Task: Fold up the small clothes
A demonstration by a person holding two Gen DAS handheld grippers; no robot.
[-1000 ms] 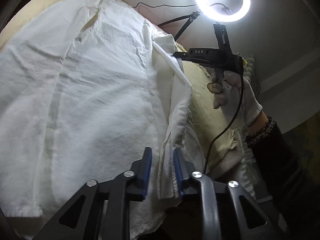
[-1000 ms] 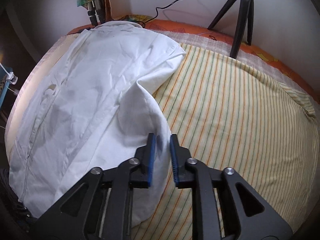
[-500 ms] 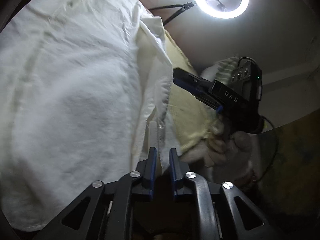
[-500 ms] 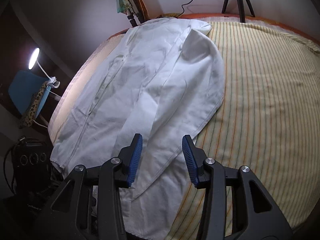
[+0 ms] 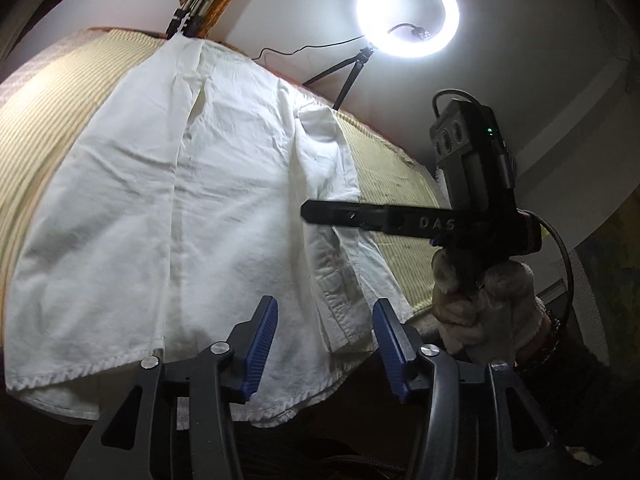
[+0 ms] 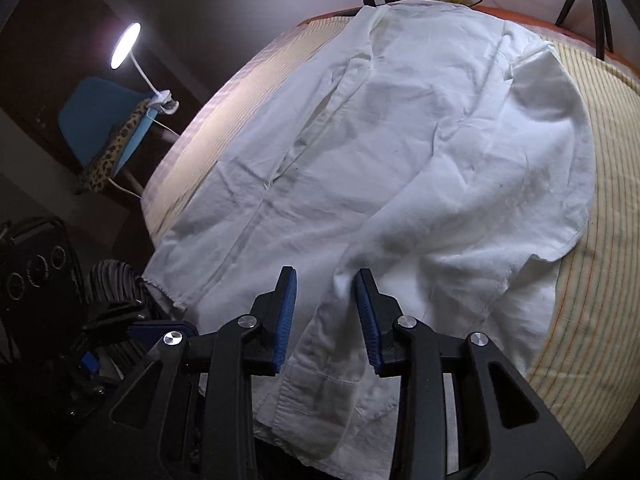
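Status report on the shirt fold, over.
Left tongs opening, nothing gripped. Right tongs closing, empty, over the sleeve. White shirt flat on striped bed. Nothing in the way.

The white shirt [image 6: 400, 168] hangs over the near edge of the bed [image 6: 592, 240], its hem lost behind the right gripper [image 6: 326, 316]. A tripod [image 6: 588, 4] is cut off by the frame's top edge.

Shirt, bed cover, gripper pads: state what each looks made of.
Shirt: thin white woven cloth, likely cotton, matte; it creases softly and shows stitched hems.
Bed cover: pale yellow fabric with fine woven stripes, matte; the fibre cannot be told.
Pads: blue, ribbed, probably rubber or soft plastic, on black, slightly glossy plastic-looking arms with metal screws.
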